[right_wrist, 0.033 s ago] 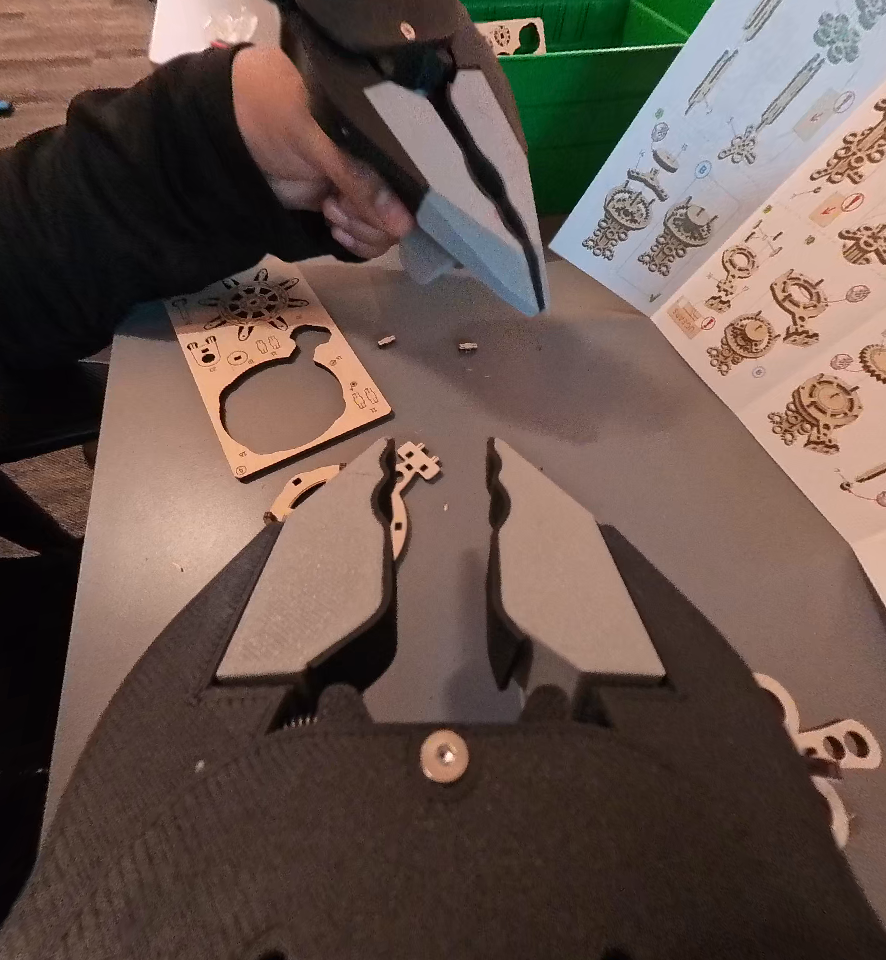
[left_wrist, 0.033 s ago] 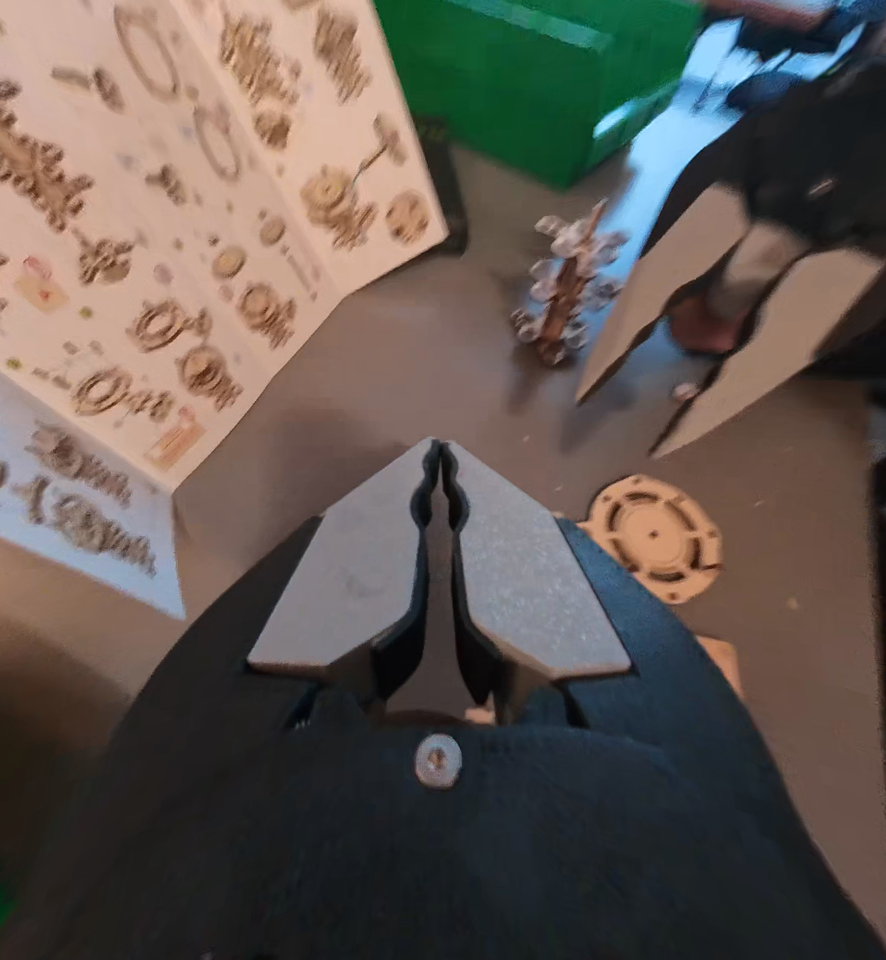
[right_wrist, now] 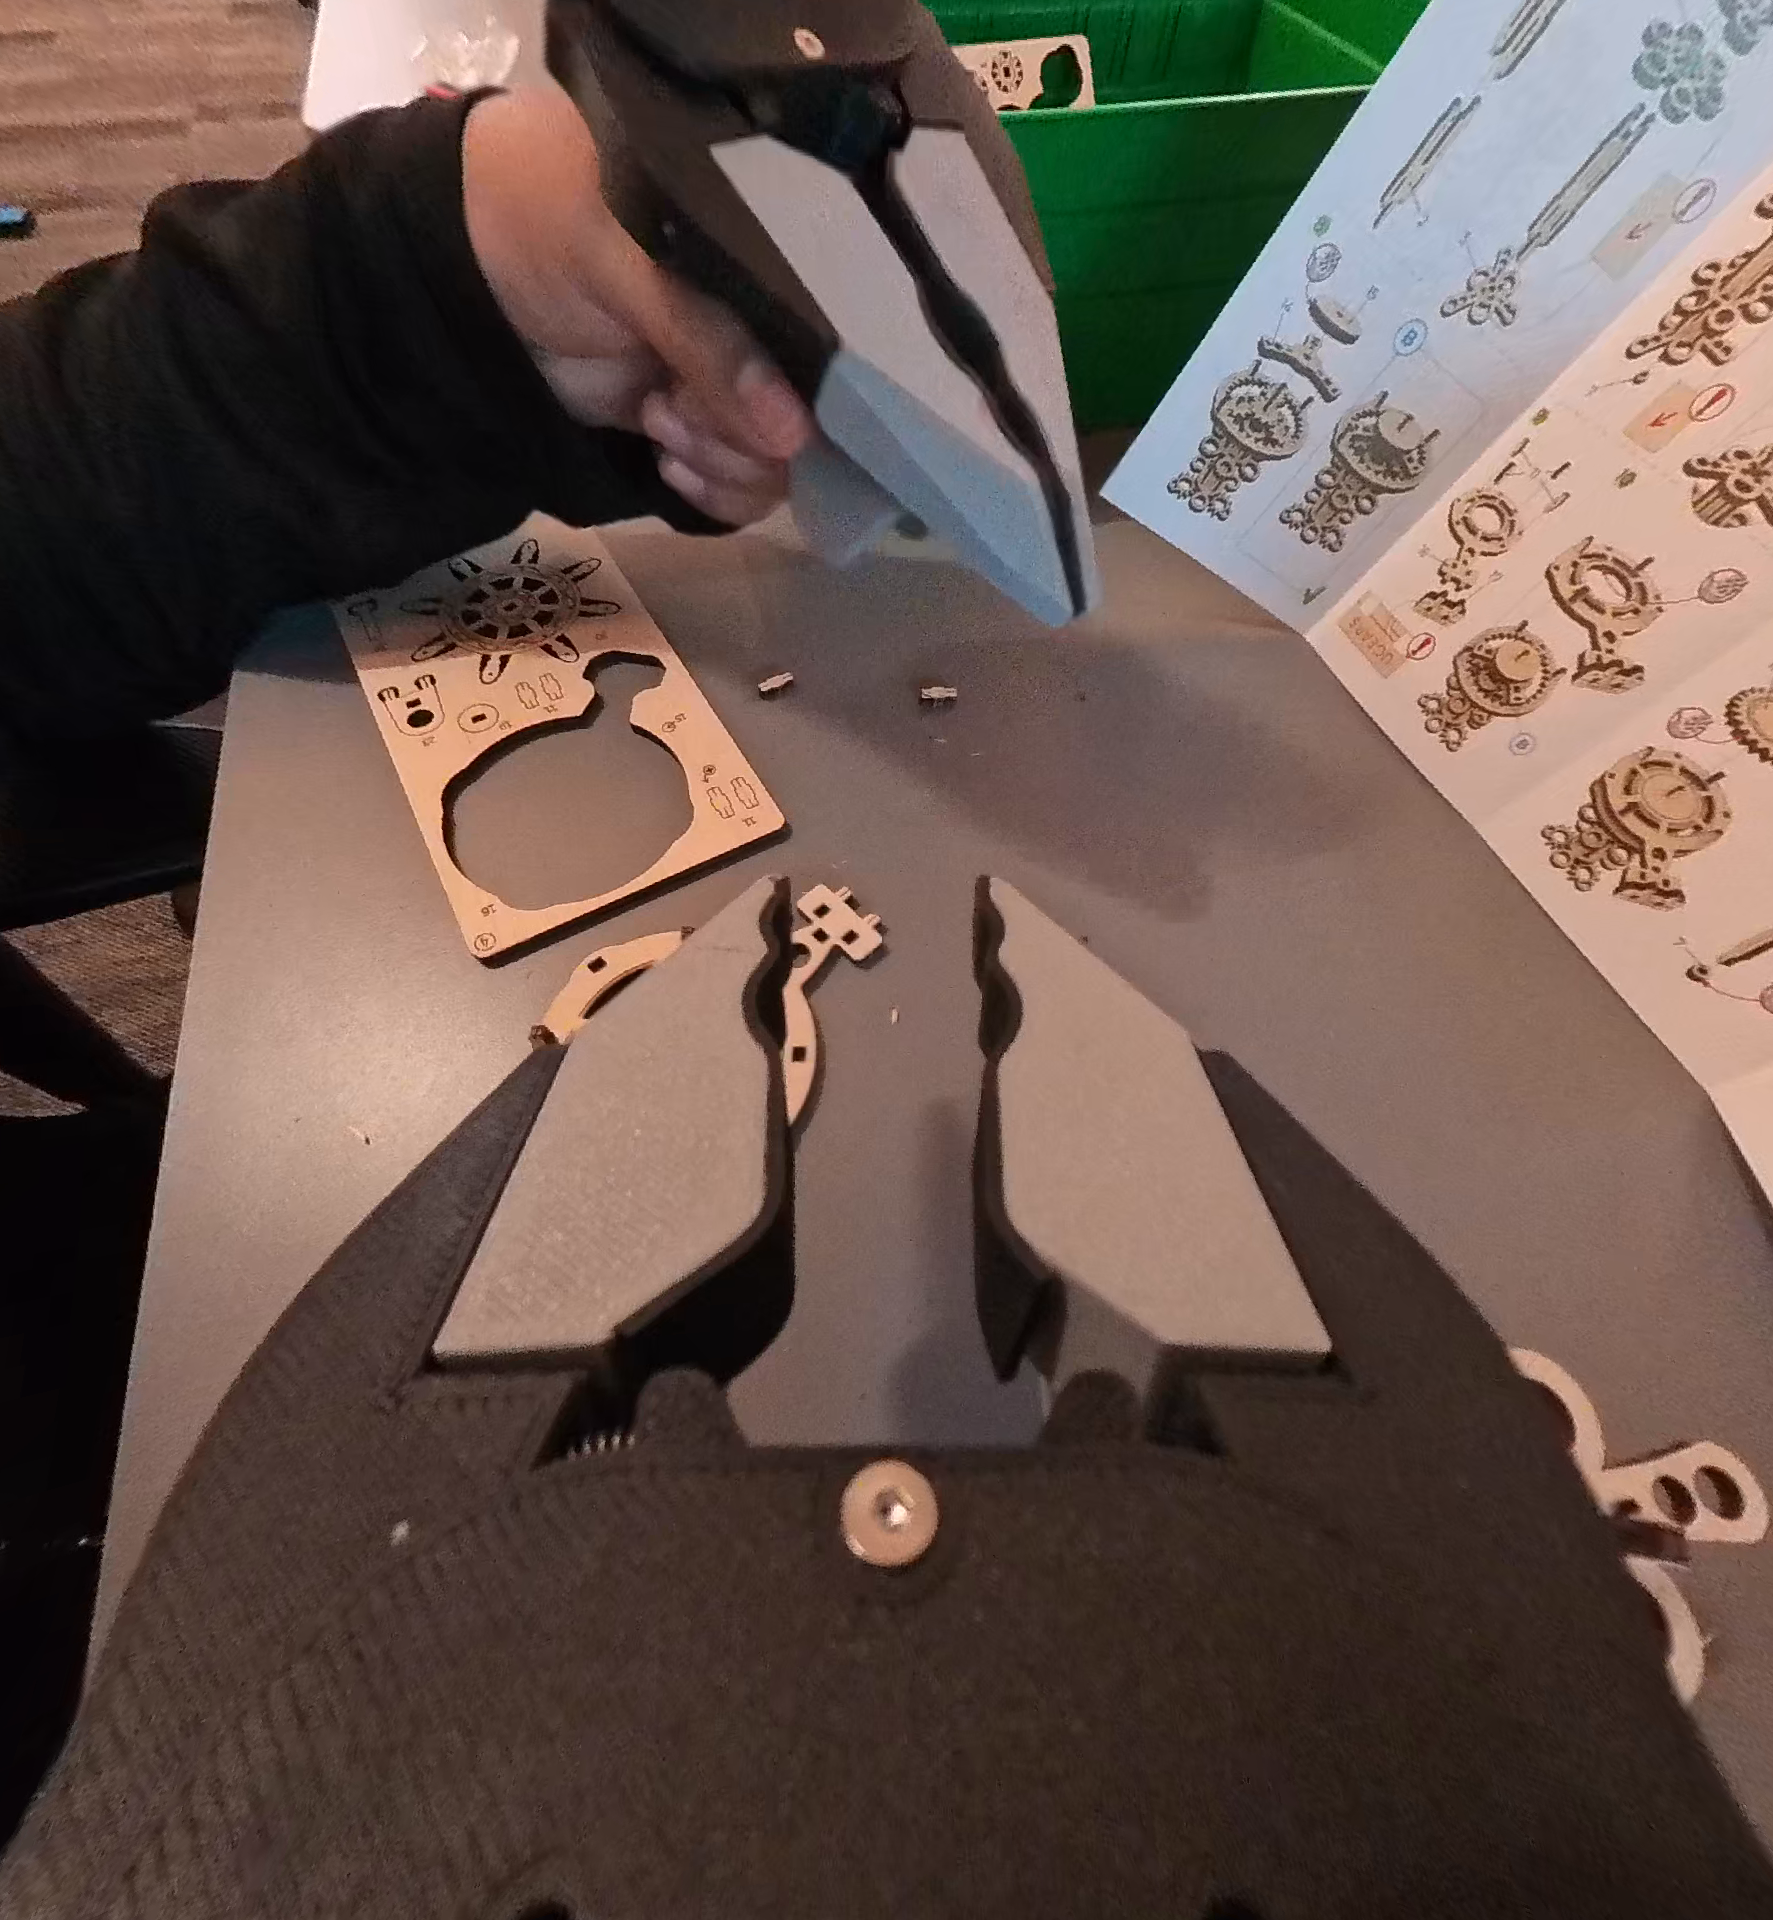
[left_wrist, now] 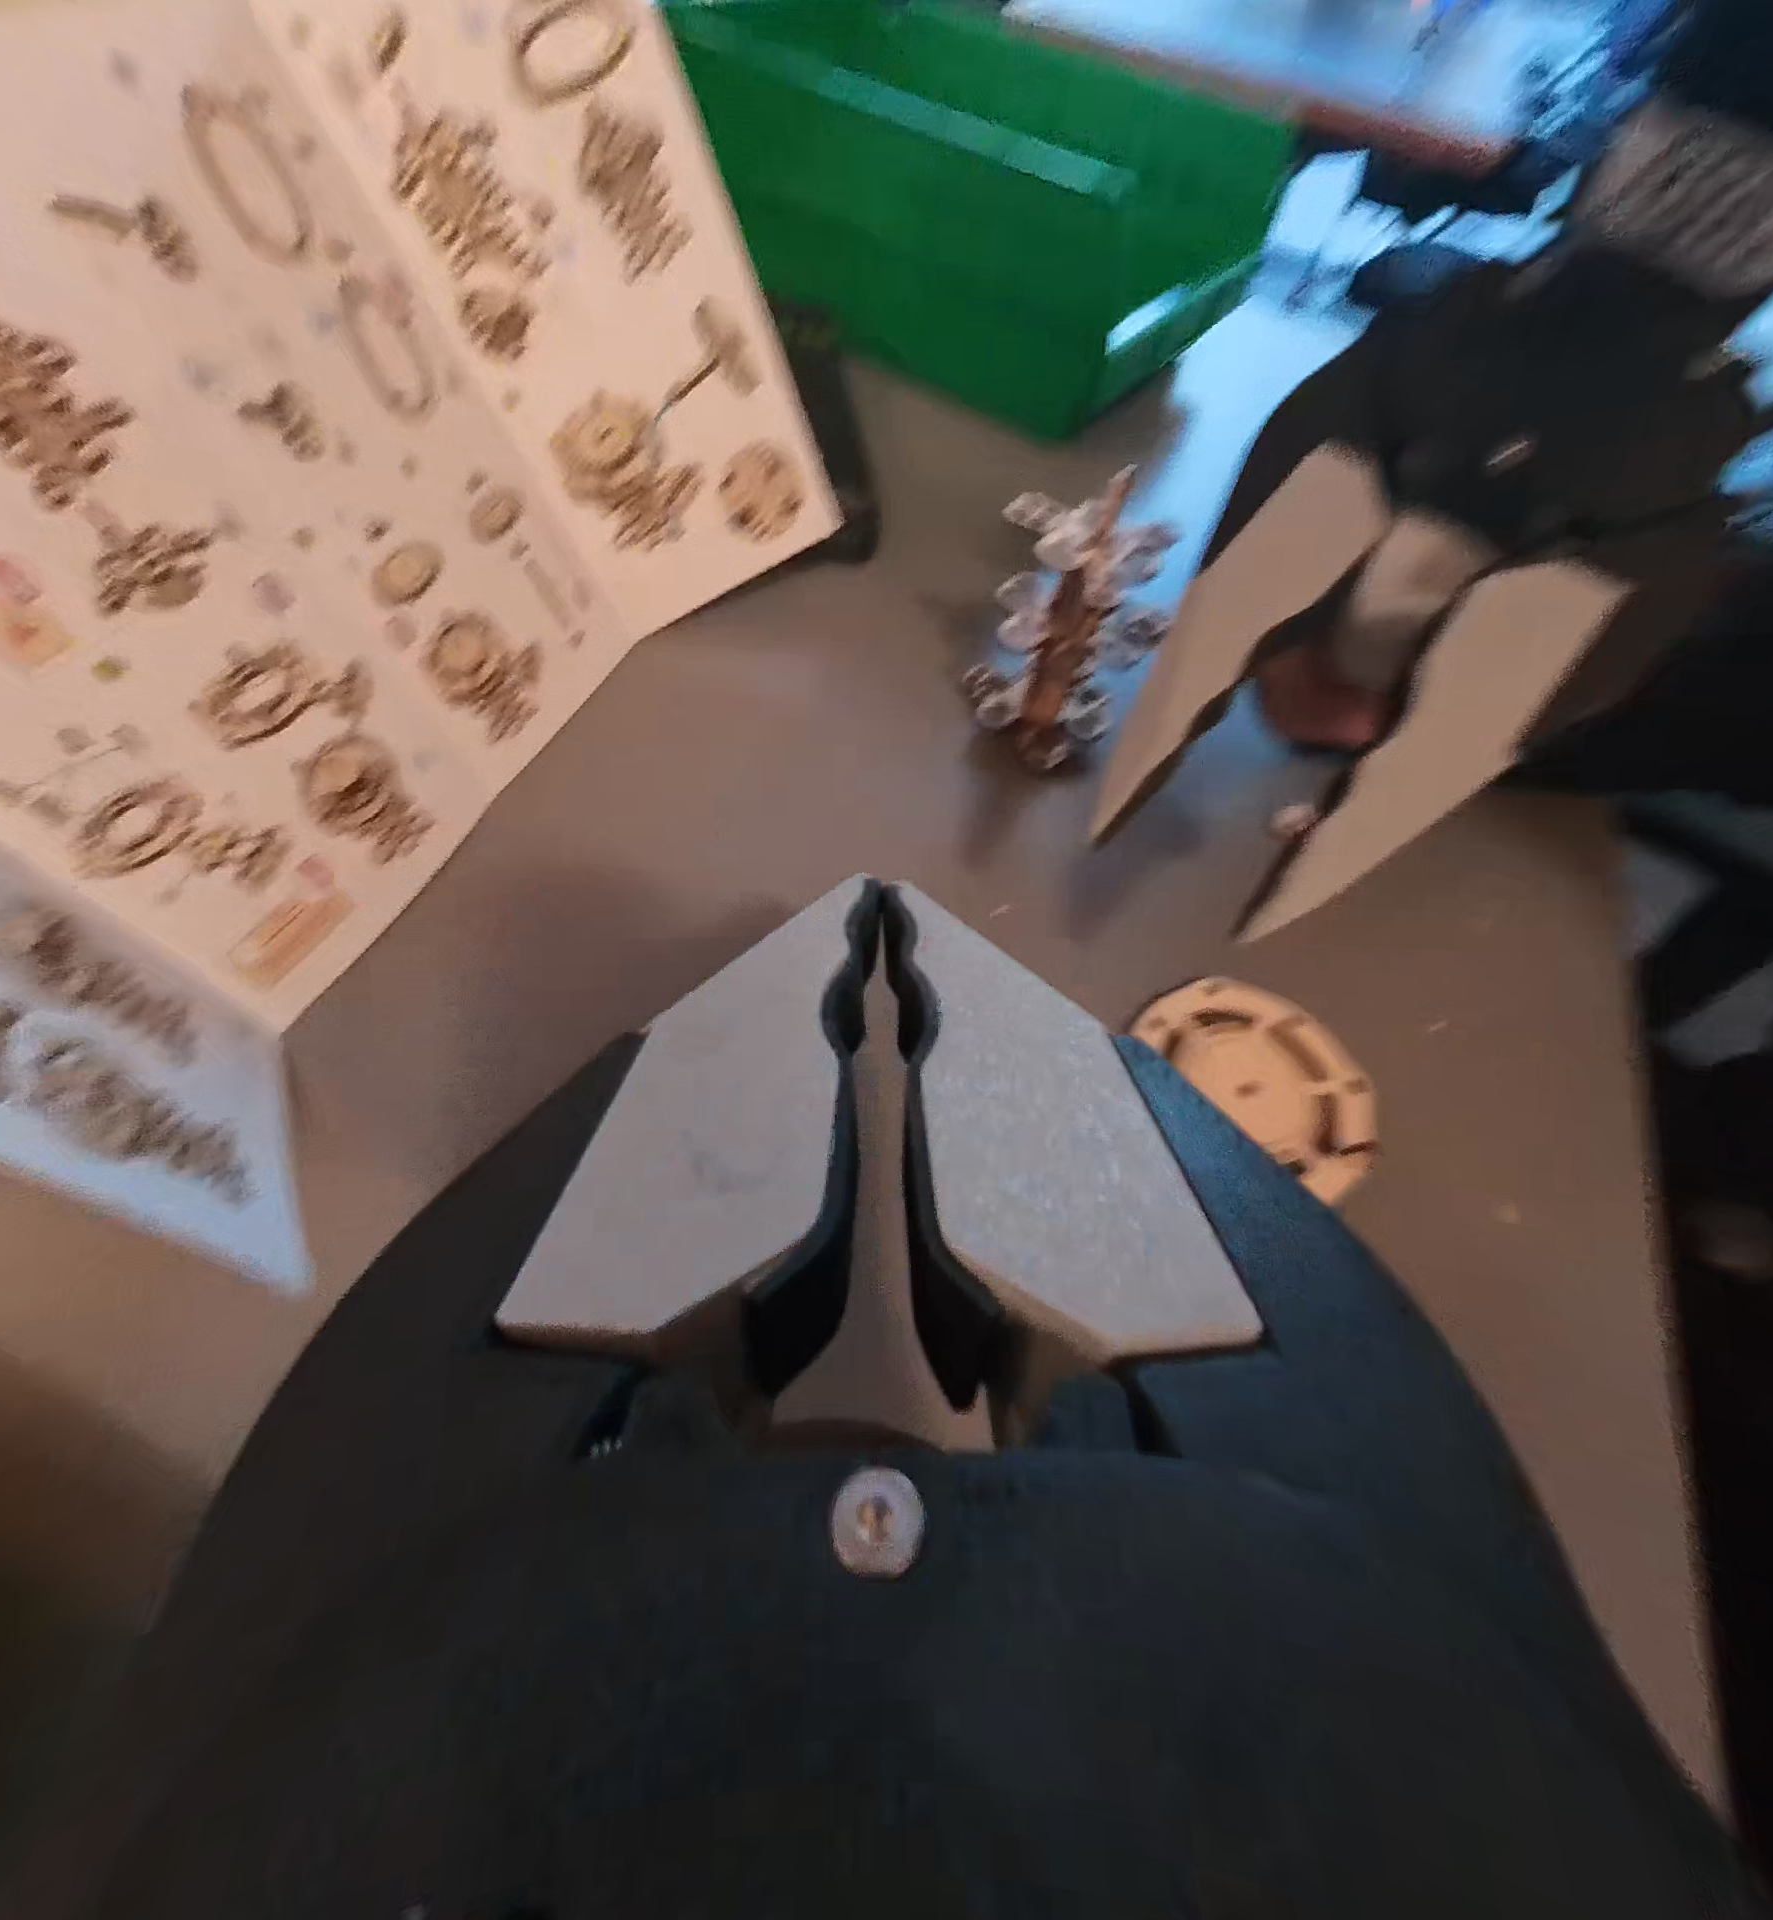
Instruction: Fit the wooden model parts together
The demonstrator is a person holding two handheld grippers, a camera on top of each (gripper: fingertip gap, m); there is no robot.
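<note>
Your right gripper, jaws apart, has bare grey table straight ahead. To its left: curved wooden piece touching the left finger, punched wooden sheet beyond. Two small wooden bits lie farther on, under your left gripper. Instruction sheet walls the right side; green bin blocks the far edge. Round wooden disc just right of your closed left gripper.

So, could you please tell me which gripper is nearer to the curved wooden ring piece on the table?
Right. The right gripper hangs open directly over the curved wooden ring piece, partly covering it; the left gripper is farther up the table, shut.
</note>
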